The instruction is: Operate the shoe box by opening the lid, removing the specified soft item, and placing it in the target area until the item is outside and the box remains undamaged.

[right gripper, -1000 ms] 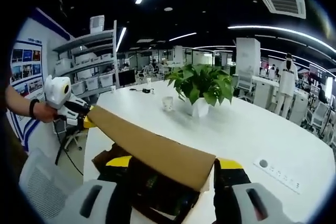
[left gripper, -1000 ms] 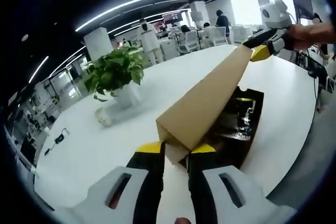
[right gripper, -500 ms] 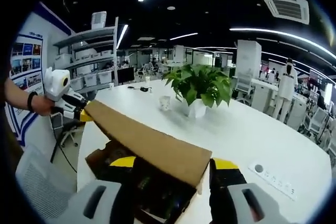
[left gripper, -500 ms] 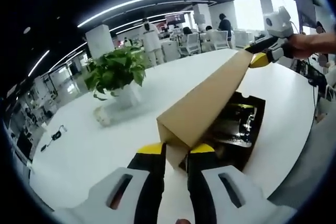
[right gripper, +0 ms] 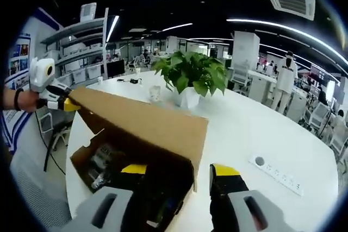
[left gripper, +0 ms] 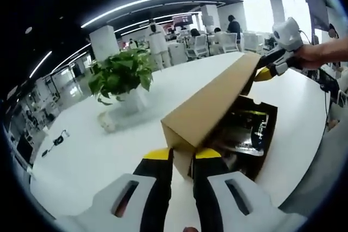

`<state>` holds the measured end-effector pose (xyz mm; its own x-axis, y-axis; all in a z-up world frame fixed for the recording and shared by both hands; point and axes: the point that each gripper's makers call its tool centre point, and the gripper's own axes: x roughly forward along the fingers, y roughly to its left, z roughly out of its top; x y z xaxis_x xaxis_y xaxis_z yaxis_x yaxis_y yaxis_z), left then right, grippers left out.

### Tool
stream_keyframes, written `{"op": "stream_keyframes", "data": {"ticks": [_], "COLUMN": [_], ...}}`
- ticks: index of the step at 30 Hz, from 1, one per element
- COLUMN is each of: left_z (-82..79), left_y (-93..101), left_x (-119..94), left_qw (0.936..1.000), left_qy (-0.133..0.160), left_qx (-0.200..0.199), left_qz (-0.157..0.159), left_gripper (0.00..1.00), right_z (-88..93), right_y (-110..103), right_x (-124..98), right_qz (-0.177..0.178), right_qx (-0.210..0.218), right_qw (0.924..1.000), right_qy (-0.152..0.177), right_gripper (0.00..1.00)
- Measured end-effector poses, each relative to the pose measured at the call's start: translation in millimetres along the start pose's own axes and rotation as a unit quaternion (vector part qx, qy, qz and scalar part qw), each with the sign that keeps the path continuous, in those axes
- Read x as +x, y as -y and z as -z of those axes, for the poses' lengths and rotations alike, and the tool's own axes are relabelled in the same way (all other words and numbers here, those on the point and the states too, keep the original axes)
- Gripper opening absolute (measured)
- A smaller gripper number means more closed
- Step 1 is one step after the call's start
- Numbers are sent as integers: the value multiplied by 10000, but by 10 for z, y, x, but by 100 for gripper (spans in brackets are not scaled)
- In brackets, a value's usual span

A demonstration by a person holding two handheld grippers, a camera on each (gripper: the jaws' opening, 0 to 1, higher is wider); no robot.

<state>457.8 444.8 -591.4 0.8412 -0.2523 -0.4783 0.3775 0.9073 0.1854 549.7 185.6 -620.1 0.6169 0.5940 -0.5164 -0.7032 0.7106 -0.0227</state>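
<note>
The brown cardboard lid (left gripper: 212,104) of the shoe box (left gripper: 269,139) is raised at a tilt over the open black box. My left gripper (left gripper: 183,154) is shut on the lid's near corner. At the far corner the right gripper (left gripper: 265,68) grips the lid, held by a person's hand (left gripper: 318,52). In the right gripper view the lid (right gripper: 141,123) slants over the box (right gripper: 76,158), and its near corner sits between the jaws of my right gripper (right gripper: 179,169). The left gripper (right gripper: 68,103) holds the far corner. Dark items (left gripper: 244,129) lie inside the box; I cannot tell which is soft.
The box stands on a large white table (left gripper: 81,156). A potted plant (left gripper: 120,74) and a small glass (left gripper: 107,120) stand beyond the lid. A power strip (right gripper: 274,173) lies on the table to the right. Shelves (right gripper: 81,52), chairs and people are in the background.
The lid has swung further back toward the plant side in both grippers, and more of the box's inside shows.
</note>
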Motion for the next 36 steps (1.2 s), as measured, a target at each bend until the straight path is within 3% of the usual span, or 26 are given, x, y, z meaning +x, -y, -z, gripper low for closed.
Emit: {"op": "stream_keyframes", "data": {"ticks": [7, 14, 22, 36], "left_z": [-42, -55, -68, -118], "left_y": [-48, -71, -113, -206], "left_x": [23, 38, 72, 154], "left_qw": [10000, 10000, 10000, 9999], "left_qy": [12, 17, 8, 29], "left_qx": [-63, -92, -69, -158], "left_qz": [-2, 18, 40, 39], "left_gripper": [11, 11, 11, 10], "right_z": [198, 178, 199, 177], "right_y": [74, 155, 213, 278], "right_x": [161, 271, 352, 388], "right_qz": [200, 465, 675, 797], "right_qx": [196, 537, 622, 559], "right_qw": [9991, 9973, 9956, 9948], "right_qy": [-312, -193, -205, -284], "right_gripper": [32, 16, 3, 0]}}
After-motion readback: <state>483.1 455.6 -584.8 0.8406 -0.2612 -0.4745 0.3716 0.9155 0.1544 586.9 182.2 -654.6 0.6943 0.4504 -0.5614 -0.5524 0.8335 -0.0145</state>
